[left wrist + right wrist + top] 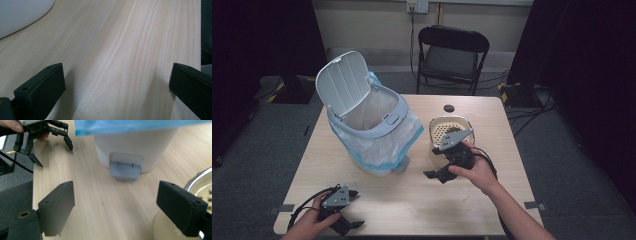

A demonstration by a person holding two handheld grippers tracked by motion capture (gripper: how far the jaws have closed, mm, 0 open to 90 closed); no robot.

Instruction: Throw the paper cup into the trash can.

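Two open grippers, right gripper (pixel 438 161) beside strainer bowl (pixel 439 128)

Right gripper (pixel 115 210): jaws stand wide apart over bare wooden table (pixel 100 202), nothing between them. Ahead: white bin (pixel 136 142) with grey pedal (pixel 125 170) and blue liner edge (pixel 125 126). Metal bowl rim (pixel 197 178) beside the right-hand jaw. Left gripper (pixel 53 141) rests top left, far off.

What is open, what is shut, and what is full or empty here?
Bin lid: flipped up, open.
Bin: upright, lined with a clear bag.
Pedal: sticking out at the bin's foot, nothing on it.
Strainer bowl: upright, brown bits inside.
Left gripper: jaws wide open, holding nothing.
Right gripper: jaws open, holding nothing, beside the bowl.
Chair: unfolded, nobody on it.
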